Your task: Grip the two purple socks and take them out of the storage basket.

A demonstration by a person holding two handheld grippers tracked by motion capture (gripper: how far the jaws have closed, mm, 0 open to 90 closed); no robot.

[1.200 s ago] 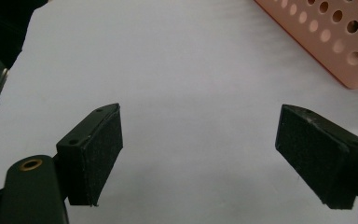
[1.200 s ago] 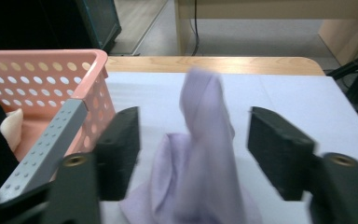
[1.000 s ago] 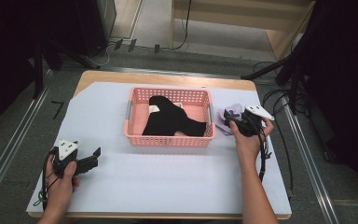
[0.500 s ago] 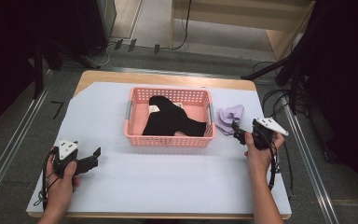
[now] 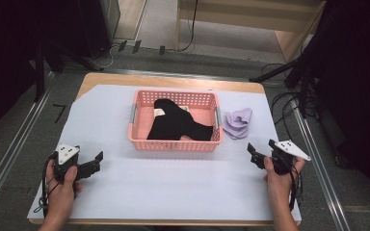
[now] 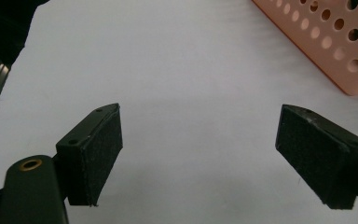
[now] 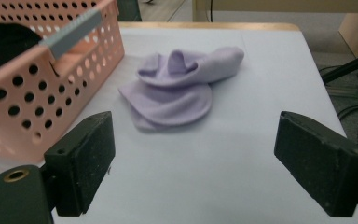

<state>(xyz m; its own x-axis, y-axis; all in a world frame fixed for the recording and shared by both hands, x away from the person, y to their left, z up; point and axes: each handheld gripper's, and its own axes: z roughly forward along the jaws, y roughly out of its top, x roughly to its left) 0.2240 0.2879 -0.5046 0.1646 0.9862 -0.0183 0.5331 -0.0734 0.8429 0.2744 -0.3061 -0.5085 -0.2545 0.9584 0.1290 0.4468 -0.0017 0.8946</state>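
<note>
Lilac cloth (image 7: 179,86) lies crumpled on the white table cover (image 5: 173,183), just beside the right end of the pink basket (image 5: 173,144) and apart from it. Right gripper (image 5: 262,153) sits near the table's right front, well short of the cloth, jaws spread wide with nothing between them. Left gripper (image 5: 95,161) rests at the left front, jaws likewise wide apart and empty over bare cover. Basket holds a black garment (image 5: 176,124) over something pale, which is largely covered and cannot be identified. Nothing stands between the right gripper and the cloth. In the left gripper view the basket (image 6: 335,42) is cut off at the corner.
</note>
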